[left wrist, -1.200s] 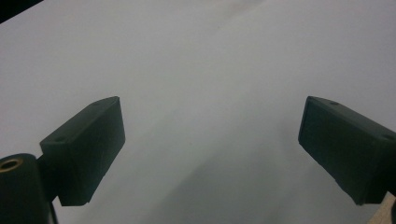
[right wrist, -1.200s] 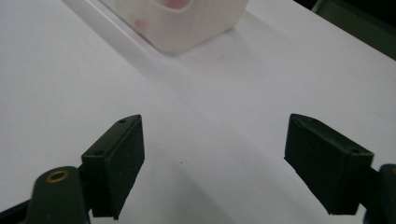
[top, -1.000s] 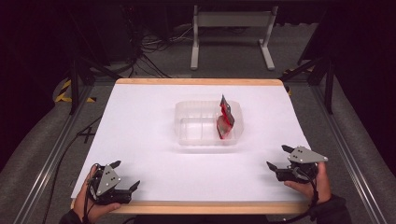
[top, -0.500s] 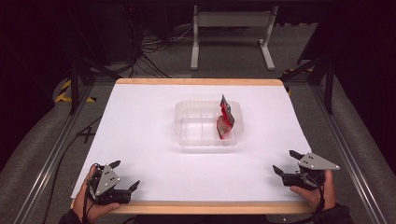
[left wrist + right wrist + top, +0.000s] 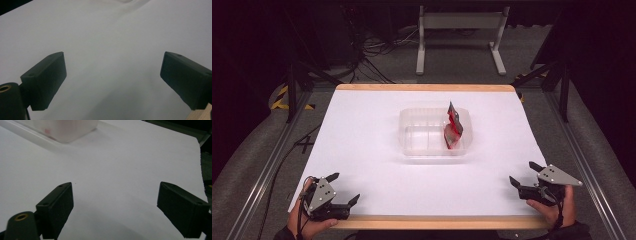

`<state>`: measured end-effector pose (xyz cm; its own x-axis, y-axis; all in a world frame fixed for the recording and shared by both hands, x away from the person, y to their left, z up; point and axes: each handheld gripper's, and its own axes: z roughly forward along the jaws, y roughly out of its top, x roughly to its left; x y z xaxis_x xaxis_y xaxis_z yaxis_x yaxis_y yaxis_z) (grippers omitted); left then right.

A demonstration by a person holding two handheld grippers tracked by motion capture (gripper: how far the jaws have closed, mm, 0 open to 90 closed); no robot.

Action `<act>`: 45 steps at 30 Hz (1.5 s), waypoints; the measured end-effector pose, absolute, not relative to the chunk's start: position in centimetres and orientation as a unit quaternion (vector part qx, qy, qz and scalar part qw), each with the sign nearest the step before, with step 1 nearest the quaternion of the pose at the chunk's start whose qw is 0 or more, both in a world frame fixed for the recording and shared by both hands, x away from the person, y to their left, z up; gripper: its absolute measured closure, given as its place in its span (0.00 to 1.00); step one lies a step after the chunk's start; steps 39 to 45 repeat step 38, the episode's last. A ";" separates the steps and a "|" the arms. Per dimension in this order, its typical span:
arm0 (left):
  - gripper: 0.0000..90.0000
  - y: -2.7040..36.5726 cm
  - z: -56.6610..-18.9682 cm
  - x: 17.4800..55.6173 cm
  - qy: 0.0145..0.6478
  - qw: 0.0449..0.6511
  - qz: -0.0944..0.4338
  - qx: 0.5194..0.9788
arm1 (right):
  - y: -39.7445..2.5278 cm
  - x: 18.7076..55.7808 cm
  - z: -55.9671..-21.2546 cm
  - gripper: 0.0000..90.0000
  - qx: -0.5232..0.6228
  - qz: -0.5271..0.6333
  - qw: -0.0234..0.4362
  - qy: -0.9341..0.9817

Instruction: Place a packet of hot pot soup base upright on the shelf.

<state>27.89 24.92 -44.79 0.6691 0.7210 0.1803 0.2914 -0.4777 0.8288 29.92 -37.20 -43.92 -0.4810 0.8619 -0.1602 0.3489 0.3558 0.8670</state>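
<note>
Now the right gripper [image 5: 526, 175] has drawn back to the tabletop's [image 5: 362, 140] near corner, jaws spread and empty like the left gripper's [image 5: 345, 187] — the red packet [image 5: 454, 128] stands inside the clear tray [image 5: 412, 145], apparently placed.

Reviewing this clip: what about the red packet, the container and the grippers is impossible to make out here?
- Red packet: print too small, high view.
- Clear container: blurred and cut by the top edge, right gripper view.
- Left gripper: body partly hidden by its grey plate, high view.
</note>
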 end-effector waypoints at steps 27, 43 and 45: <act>0.08 24.6 -45.0 28.1 0.306 0.397 0.263 0.824 | -37.6 29.9 -43.7 0.16 0.400 0.412 0.326 0.751; 0.08 24.6 -45.0 28.2 0.306 0.395 0.265 0.825 | -37.4 29.9 -43.7 0.16 0.393 0.412 0.328 0.754; 0.08 24.6 -45.0 28.2 0.306 0.395 0.265 0.825 | -37.4 29.9 -43.7 0.16 0.393 0.412 0.328 0.754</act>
